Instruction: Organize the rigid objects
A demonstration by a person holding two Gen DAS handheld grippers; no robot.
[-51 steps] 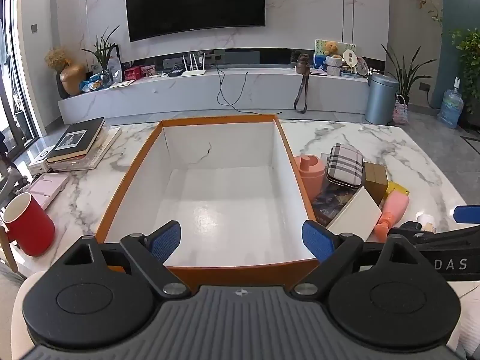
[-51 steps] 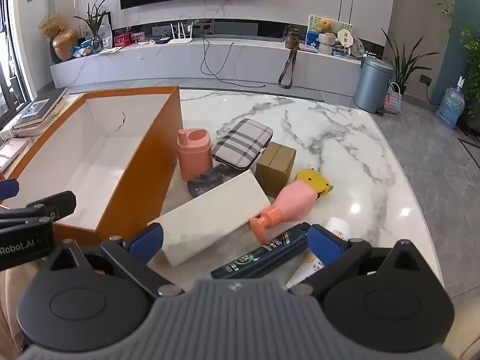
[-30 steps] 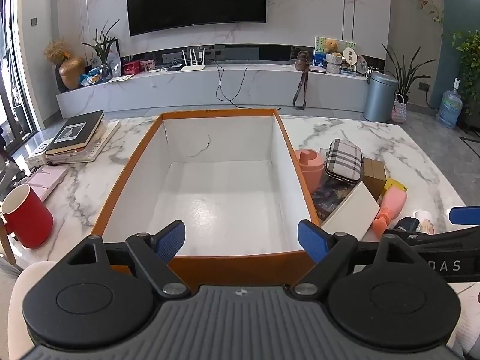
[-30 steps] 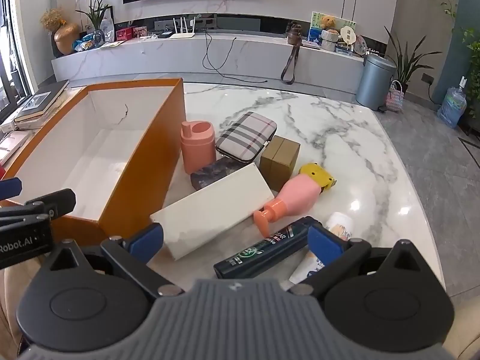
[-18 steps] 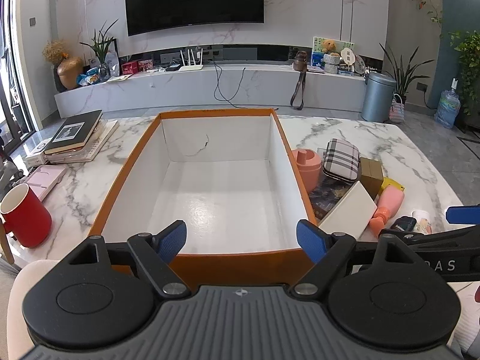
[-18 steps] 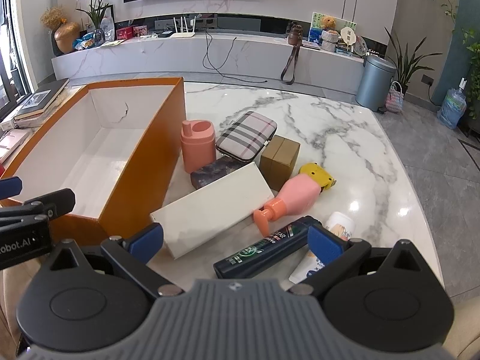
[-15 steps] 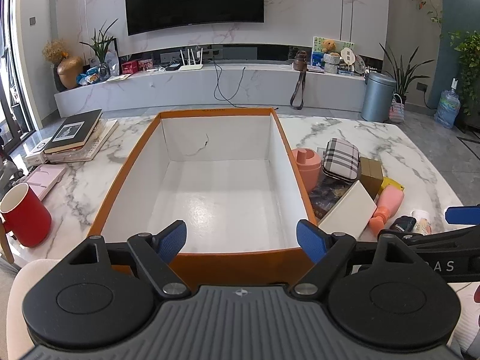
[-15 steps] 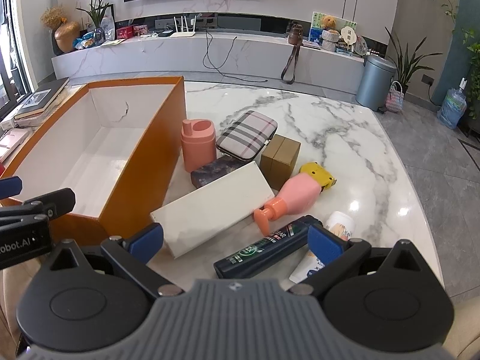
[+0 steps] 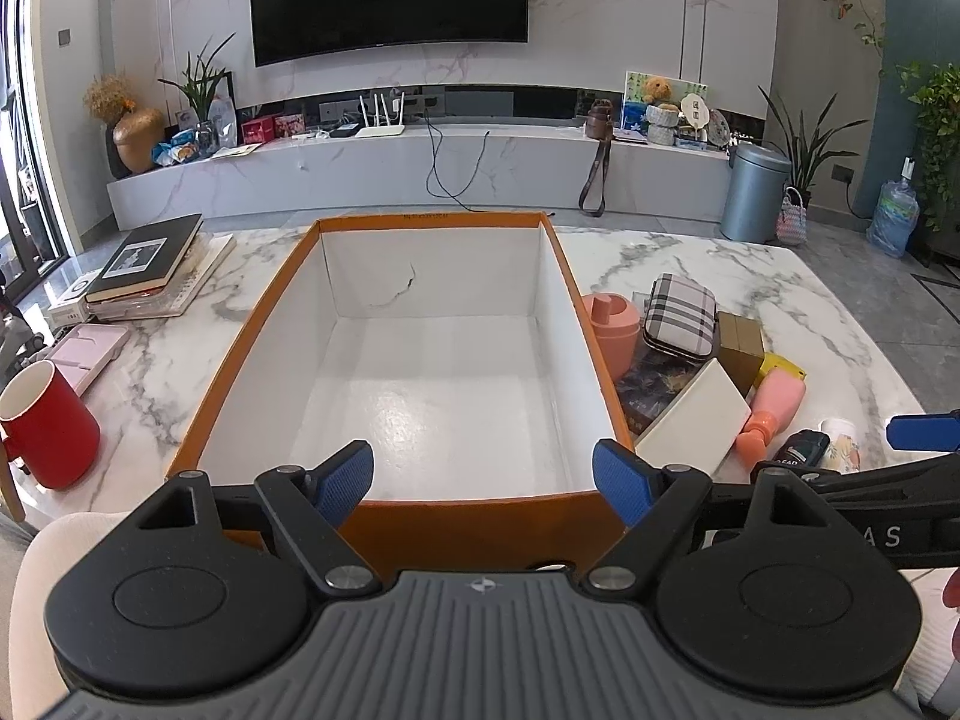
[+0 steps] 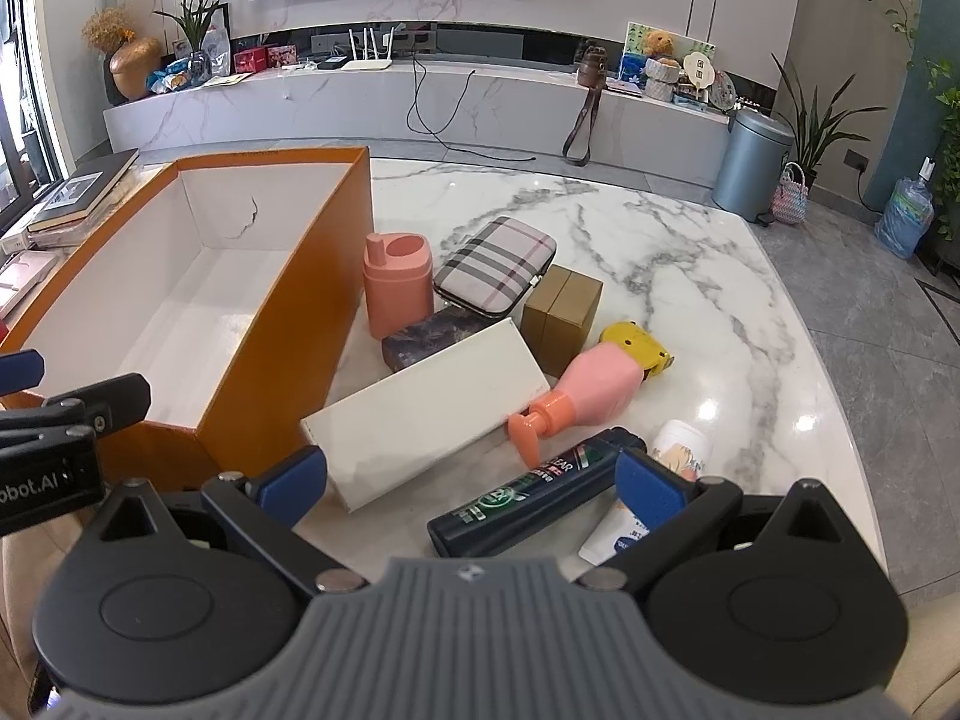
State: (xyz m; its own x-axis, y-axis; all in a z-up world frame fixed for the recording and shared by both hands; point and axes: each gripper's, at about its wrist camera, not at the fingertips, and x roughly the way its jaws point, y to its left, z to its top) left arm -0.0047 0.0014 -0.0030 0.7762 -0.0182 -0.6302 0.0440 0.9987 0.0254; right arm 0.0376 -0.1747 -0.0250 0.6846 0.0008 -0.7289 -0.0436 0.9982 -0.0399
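Note:
An empty orange box (image 9: 384, 519) with a white inside stands on the marble table; it also shows in the right wrist view (image 10: 288, 300). To its right lies a pile: a white flat box (image 10: 432, 414), a dark shampoo bottle (image 10: 534, 492), a pink pump bottle (image 10: 585, 390), a white tube (image 10: 660, 480), a gold box (image 10: 561, 318), a plaid case (image 10: 495, 267), a pink cup-shaped container (image 10: 396, 282) and a yellow object (image 10: 636, 342). My left gripper (image 9: 483, 480) is open and empty at the box's near edge. My right gripper (image 10: 471, 477) is open and empty just above the shampoo bottle.
A red mug (image 9: 45, 426) stands at the table's left edge, with a pink case (image 9: 90, 348) and stacked books (image 9: 150, 264) behind it. The table's right edge (image 10: 840, 420) drops to a grey floor. A TV unit (image 9: 420, 174) stands beyond.
Both grippers have drawn back and risen slightly, so the box and pile sit a little farther off. Nothing on the table has moved and both grippers stay open.

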